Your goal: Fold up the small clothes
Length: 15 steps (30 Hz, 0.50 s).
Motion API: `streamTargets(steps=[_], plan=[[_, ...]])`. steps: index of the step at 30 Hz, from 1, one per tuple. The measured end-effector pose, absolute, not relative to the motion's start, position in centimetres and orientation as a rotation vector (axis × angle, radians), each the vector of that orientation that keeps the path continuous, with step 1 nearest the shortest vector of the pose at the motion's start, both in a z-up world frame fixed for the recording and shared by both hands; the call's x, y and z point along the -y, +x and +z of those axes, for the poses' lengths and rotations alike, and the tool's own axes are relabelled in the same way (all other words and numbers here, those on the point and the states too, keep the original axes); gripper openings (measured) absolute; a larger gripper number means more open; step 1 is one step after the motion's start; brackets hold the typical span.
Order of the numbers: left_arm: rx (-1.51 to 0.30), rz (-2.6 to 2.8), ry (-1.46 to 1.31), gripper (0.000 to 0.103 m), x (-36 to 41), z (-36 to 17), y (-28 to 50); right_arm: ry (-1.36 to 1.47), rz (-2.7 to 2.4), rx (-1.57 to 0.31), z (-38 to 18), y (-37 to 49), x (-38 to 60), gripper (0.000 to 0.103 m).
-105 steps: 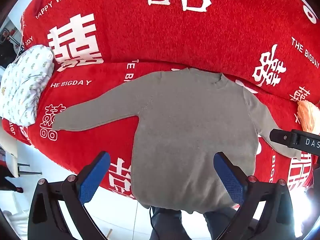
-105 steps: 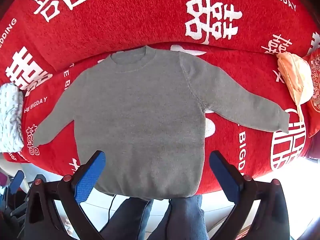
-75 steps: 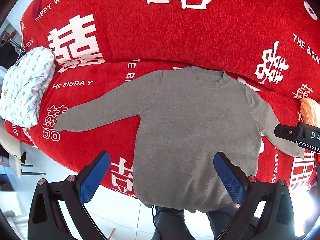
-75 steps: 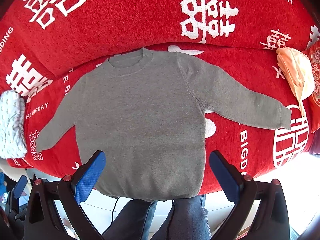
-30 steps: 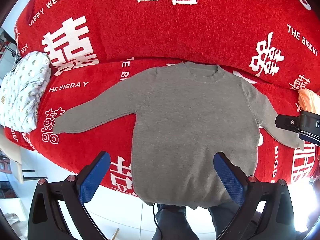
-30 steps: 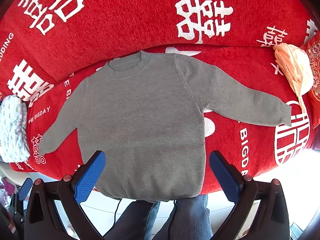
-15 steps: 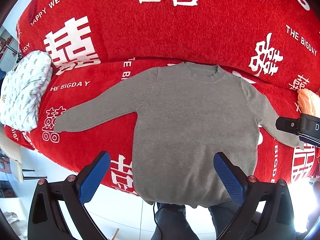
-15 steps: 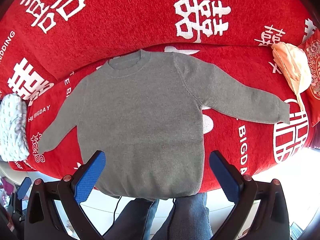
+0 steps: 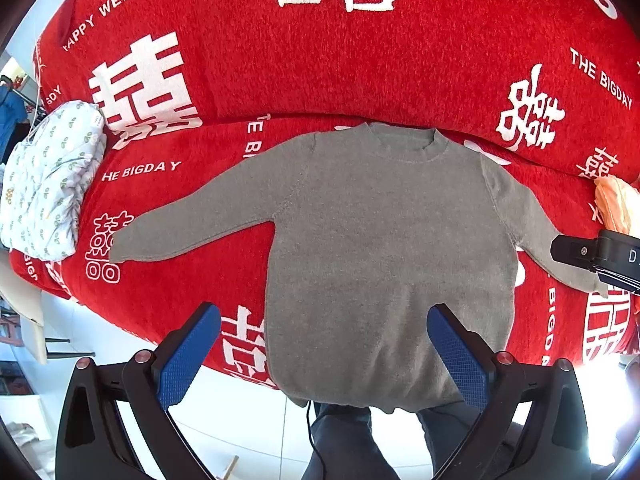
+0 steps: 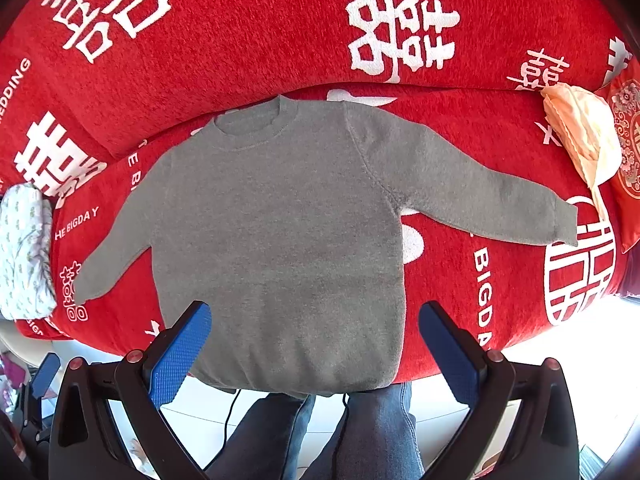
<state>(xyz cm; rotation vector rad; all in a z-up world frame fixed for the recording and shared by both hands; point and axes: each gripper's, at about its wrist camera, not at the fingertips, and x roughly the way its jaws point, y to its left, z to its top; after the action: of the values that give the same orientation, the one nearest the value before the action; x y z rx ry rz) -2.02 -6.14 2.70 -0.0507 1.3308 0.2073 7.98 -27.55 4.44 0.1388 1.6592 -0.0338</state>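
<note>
A grey sweater [image 9: 384, 248] lies flat, sleeves spread, mid-frame on a red blanket [image 9: 360, 60], both the left gripper [image 9: 324, 350] and right gripper [image 10: 314, 346] hovering apart, empty.

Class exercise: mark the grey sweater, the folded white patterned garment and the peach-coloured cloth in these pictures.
grey sweater [image 10: 280, 220]: right wrist view, middle of the chest panel.
white patterned garment [image 9: 44, 184]: left wrist view, centre of its top face.
peach-coloured cloth [image 10: 580, 128]: right wrist view, middle of the bundle.

Red sofa cover [image 9: 360, 72]: grey sweater [image 9: 384, 248] flat; white bundle [image 9: 44, 184], possibly peach cloth [image 10: 580, 132]
</note>
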Motion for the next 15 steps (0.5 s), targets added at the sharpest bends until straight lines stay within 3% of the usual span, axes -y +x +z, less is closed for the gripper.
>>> streamTargets(steps=[15], plan=[[-1.326,0.238,-0.05,0.103,5.7,2.9,-2.4,0.162,-0.028,-1.661,4.38,8.01,27.69,0.103]])
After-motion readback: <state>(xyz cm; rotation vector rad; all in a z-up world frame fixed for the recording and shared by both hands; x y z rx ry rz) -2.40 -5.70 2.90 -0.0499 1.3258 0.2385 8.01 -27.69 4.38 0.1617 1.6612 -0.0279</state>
